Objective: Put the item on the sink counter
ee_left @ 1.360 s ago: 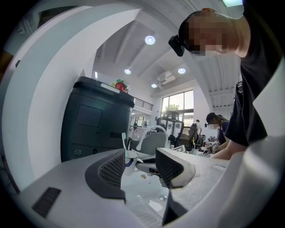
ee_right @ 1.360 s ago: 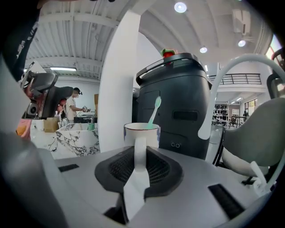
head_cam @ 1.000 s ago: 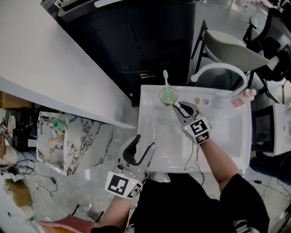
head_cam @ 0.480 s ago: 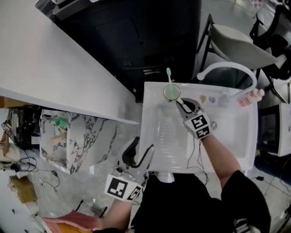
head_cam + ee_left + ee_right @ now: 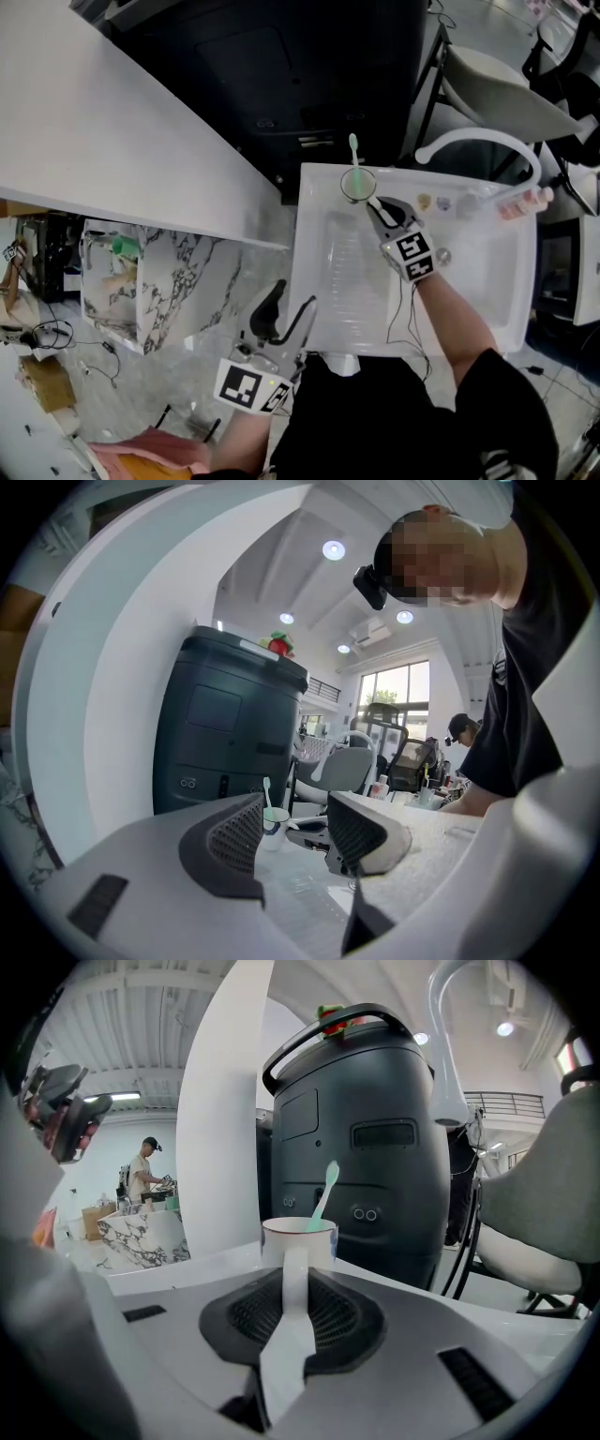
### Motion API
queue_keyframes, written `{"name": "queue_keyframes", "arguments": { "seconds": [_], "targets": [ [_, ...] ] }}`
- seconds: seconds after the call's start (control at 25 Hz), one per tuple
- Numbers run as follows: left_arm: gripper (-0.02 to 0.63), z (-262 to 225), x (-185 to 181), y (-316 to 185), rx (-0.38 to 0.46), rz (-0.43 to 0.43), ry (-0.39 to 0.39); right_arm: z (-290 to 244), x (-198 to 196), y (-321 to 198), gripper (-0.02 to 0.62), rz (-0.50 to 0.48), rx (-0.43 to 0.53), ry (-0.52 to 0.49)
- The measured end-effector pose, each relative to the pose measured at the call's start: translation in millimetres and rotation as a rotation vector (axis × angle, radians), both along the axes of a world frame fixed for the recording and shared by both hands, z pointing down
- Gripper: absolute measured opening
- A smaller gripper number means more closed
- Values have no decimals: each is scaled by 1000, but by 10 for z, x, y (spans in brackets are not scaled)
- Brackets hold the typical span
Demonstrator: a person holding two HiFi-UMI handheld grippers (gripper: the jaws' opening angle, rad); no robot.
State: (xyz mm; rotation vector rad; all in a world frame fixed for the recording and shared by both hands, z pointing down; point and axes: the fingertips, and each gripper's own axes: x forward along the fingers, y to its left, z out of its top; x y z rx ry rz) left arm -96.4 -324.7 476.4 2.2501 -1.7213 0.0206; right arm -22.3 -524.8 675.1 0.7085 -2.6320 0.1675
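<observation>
The right tool clenched the cup by its handle, apparently to seat it upright on the worktop; the left tool hung released.

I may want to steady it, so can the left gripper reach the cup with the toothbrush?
Probably yes. The left gripper hangs open and empty by the sink's front left corner, with bare basin between it and the cup. Only the handle side is taken, by the right gripper.
</observation>
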Motion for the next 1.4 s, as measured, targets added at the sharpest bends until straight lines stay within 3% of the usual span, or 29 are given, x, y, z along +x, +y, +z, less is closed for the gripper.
{"name": "queue_keyframes", "arguments": {
  "seconds": [0.64,0.96,1.16,1.4],
  "targets": [
    [196,32,-124,38,-6,-9,-1,60,-82,-87,62,16,23,8],
    [196,16,-209,141,-8,-8,-1,146,-31,-68,81,55,-13,31],
    [196,-27,-205,184,4,0,0,141,16,-80,141,83,-36,35],
    [196,-77,-197,245,23,20,12,-20,81,-11,150,106,-10,33]
  ]
}}
